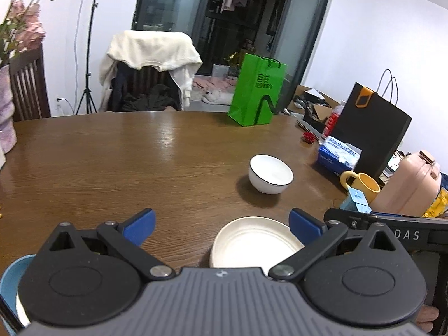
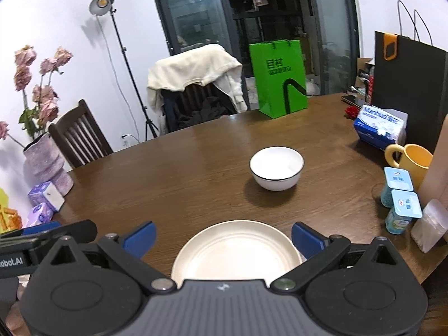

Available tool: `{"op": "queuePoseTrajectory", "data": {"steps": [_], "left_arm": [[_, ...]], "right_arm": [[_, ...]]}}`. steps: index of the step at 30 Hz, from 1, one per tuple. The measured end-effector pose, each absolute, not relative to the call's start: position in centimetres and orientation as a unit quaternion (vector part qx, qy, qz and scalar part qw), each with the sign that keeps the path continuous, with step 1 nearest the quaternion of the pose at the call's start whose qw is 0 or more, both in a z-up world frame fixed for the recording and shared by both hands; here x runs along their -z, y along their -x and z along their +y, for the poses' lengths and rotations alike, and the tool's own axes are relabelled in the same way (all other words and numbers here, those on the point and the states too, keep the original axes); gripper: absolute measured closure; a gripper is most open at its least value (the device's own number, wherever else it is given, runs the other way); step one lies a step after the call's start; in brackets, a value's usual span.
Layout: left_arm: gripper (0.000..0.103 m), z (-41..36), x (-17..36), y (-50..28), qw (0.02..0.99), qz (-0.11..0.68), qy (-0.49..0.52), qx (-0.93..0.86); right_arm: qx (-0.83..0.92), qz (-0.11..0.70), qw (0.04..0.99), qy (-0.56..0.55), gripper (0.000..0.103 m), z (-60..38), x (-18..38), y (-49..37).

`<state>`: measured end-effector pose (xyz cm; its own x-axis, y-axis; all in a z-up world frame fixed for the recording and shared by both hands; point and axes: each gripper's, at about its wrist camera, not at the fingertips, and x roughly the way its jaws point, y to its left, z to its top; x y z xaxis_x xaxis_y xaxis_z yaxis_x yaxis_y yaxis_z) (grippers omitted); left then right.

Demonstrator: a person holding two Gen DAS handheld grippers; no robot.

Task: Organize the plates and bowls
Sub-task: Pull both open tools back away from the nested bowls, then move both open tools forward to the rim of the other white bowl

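A cream plate (image 2: 236, 249) lies on the brown table near its front edge, and it also shows in the left wrist view (image 1: 253, 242). A white bowl with a dark rim (image 2: 276, 167) stands upright beyond it, and also shows in the left wrist view (image 1: 270, 173). My right gripper (image 2: 224, 239) is open and empty, just above and behind the plate. My left gripper (image 1: 222, 226) is open and empty, left of the plate. A blue bowl (image 1: 11, 282) shows partly at the left wrist view's lower left edge.
A yellow mug (image 2: 411, 162), two yoghurt cups (image 2: 400, 198), a tissue box (image 2: 379, 127) and a black bag (image 2: 406, 75) crowd the right side. A green bag (image 2: 277, 78) stands at the far edge. A vase (image 2: 47, 165) stands left. A pink flask (image 1: 411, 184) stands right.
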<state>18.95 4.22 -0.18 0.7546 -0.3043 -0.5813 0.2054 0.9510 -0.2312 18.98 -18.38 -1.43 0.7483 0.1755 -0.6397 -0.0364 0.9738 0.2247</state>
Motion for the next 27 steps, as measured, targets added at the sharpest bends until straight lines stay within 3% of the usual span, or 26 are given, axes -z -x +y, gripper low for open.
{"op": "queuePoseTrajectory", "data": {"steps": [27], "left_arm": [[0.0, -0.6, 2.3, -22.8, 0.915, 0.363, 0.083, 0.153]], "right_arm": [[-0.048, 0.386, 0.915, -0.109, 0.0, -23.8, 4.0, -24.1]]}}
